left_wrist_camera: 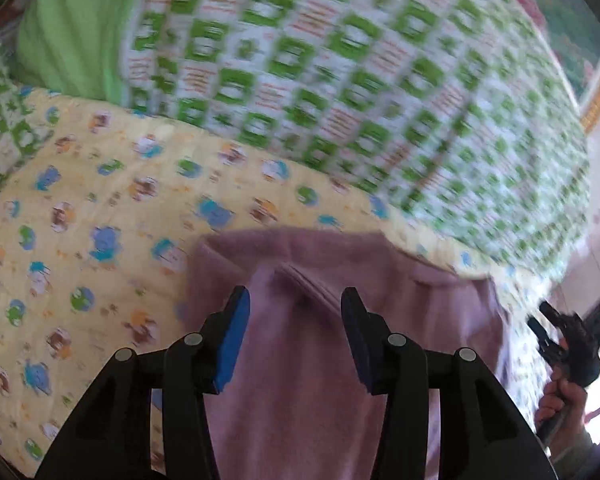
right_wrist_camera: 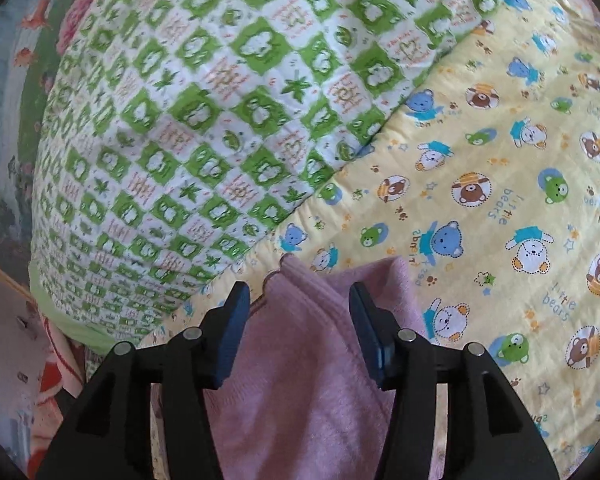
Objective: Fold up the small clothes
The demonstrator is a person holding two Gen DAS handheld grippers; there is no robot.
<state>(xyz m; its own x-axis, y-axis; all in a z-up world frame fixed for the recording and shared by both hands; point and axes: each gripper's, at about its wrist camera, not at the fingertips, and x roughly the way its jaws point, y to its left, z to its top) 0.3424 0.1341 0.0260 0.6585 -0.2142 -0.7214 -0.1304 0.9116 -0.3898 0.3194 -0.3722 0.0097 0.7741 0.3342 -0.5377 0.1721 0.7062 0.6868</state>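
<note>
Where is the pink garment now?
The pink garment lies on the yellow bear-print quilt, low and central in both wrist views, beside the green checked quilt.

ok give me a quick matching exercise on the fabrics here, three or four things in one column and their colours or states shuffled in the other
Things:
1. soft fleece garment
2. bear-print quilted sheet
3. checked frog-print quilt
4. left gripper

Descriptions:
A. green and white
B. pale yellow
C. open, above the cloth
D. pink

Pairs: 1-D, 2-B, 3-A, 4-C
</note>
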